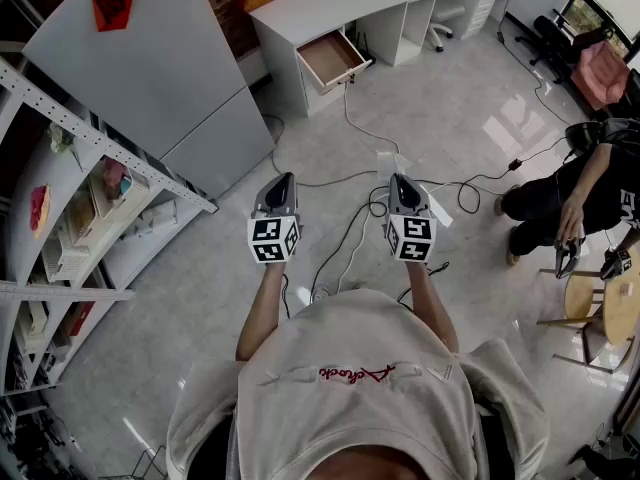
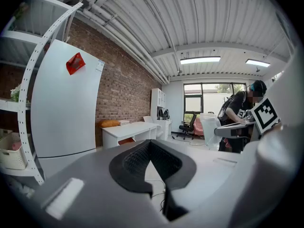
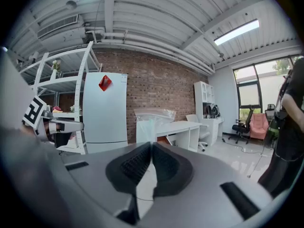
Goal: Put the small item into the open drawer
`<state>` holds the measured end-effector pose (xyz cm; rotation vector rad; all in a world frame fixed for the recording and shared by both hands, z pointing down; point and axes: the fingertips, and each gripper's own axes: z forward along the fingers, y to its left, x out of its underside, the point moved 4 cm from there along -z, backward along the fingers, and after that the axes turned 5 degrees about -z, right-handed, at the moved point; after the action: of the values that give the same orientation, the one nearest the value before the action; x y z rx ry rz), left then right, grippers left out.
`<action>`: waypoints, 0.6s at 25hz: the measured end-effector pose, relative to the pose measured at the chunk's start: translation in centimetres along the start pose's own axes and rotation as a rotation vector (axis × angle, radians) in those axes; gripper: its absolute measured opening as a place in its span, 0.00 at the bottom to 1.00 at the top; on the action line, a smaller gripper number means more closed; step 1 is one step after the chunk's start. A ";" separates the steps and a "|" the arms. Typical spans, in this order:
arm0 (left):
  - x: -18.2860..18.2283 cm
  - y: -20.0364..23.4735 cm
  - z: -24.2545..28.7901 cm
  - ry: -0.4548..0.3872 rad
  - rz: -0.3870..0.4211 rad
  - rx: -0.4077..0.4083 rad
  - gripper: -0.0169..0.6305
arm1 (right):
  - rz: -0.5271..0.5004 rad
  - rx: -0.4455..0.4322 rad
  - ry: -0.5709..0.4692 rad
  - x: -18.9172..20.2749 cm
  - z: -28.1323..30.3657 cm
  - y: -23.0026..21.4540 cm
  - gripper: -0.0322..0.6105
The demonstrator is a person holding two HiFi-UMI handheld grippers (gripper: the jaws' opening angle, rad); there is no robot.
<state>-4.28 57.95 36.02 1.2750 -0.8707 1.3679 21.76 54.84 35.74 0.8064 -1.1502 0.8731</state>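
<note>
A white desk (image 1: 340,3) stands across the room with its drawer (image 1: 333,58) pulled open; the left gripper view also shows the desk (image 2: 126,129). My right gripper (image 1: 398,180) is shut on a small clear plastic bag (image 3: 152,120), which sticks out past the closed tips (image 3: 151,144). The bag (image 2: 209,132) also shows in the left gripper view. My left gripper (image 1: 283,180) is held level beside the right one. Its jaws meet at the tip (image 2: 149,141) with nothing between them. Both grippers point toward the desk, far short of it.
A tall white cabinet (image 1: 170,68) and a white shelf rack (image 1: 90,218) line the left side. Cables (image 1: 350,228) trail across the tiled floor between me and the desk. Another person (image 1: 580,188) stands at the right beside a wooden stool (image 1: 590,308).
</note>
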 end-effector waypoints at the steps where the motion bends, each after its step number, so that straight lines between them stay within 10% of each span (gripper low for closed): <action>1: 0.0 -0.1 0.1 -0.001 0.001 0.000 0.04 | -0.002 -0.001 -0.002 -0.1 0.1 0.0 0.08; 15: 0.6 -2.2 1.1 0.016 0.009 -0.006 0.04 | 0.014 -0.033 -0.008 0.7 0.0 -1.4 0.08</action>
<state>-1.80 57.47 36.53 1.2555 -0.8703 1.3801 23.15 54.32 36.25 0.7761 -1.1756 0.8614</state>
